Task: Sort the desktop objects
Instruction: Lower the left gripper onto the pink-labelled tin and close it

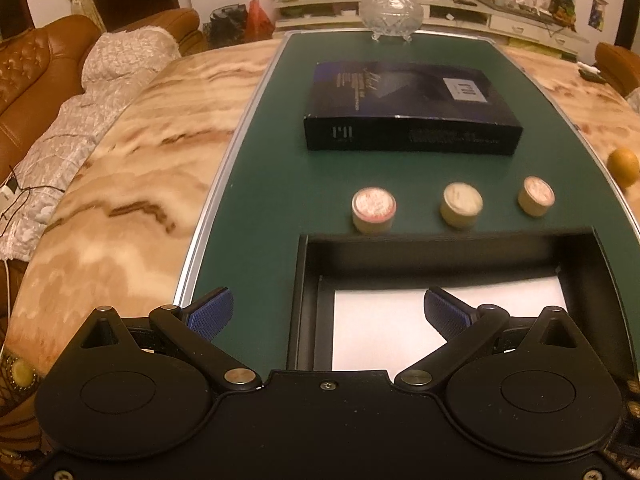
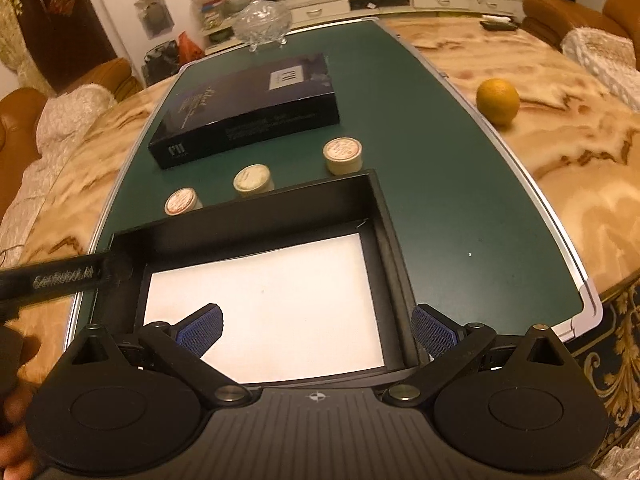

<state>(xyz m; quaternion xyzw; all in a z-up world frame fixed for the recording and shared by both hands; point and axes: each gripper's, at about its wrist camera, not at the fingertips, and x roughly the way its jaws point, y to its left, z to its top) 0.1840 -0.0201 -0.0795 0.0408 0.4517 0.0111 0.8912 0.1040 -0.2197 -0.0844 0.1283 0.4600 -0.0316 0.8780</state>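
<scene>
Three small round cream containers stand in a row on the green mat (image 1: 272,184): left one (image 1: 373,210), middle one (image 1: 461,204), right one (image 1: 535,196). In the right wrist view they show as left (image 2: 181,201), middle (image 2: 252,178) and right (image 2: 343,155). Just in front of them lies an open black box (image 1: 304,300) (image 2: 390,240) with a white sheet inside. My left gripper (image 1: 326,314) is open and empty above the box's near left edge. My right gripper (image 2: 316,328) is open and empty above the box's near side.
A dark flat box (image 1: 404,108) (image 2: 248,108) lies behind the containers. A glass lidded bowl (image 1: 392,12) (image 2: 262,20) stands at the mat's far end. An orange (image 2: 497,101) (image 1: 623,166) rests on the marble table right of the mat. The left gripper's body (image 2: 52,276) shows at left.
</scene>
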